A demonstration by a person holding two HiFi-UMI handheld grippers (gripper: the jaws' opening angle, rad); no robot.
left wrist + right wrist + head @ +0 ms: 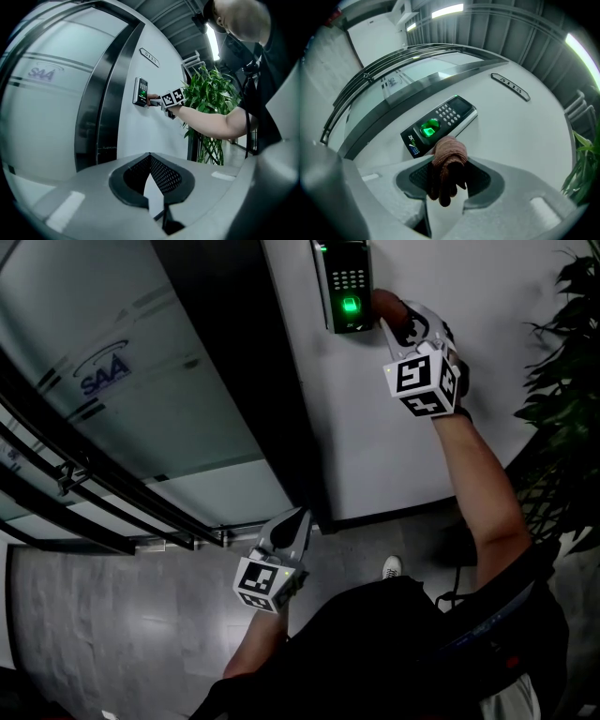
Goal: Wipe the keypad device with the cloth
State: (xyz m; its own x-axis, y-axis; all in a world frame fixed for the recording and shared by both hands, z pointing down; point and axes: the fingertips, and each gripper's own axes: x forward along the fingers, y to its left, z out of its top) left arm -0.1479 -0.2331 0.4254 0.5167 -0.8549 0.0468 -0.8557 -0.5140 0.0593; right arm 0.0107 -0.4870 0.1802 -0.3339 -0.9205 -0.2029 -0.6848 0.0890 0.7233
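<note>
Right hand-held gripper (392, 322) clamped on cloth (449, 157); cloth wad against keypad (440, 123) edge, beside its green sensor (430, 127). Judgement: press lightly, sweep short strokes across sensor then keys, avoid triggering buttons. Left hand-held gripper (150, 159) closed, empty, well below keypad

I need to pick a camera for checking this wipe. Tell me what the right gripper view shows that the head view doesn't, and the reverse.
Only the right gripper view: the number plate on the wall, ceiling lights, and the right gripper seen from inside, its jaws shut on the cloth.
Only the head view: the left gripper low over the floor, and a shoe.
Both: the keypad device with its green-lit sensor, the cloth at its edge, and a plant.
</note>
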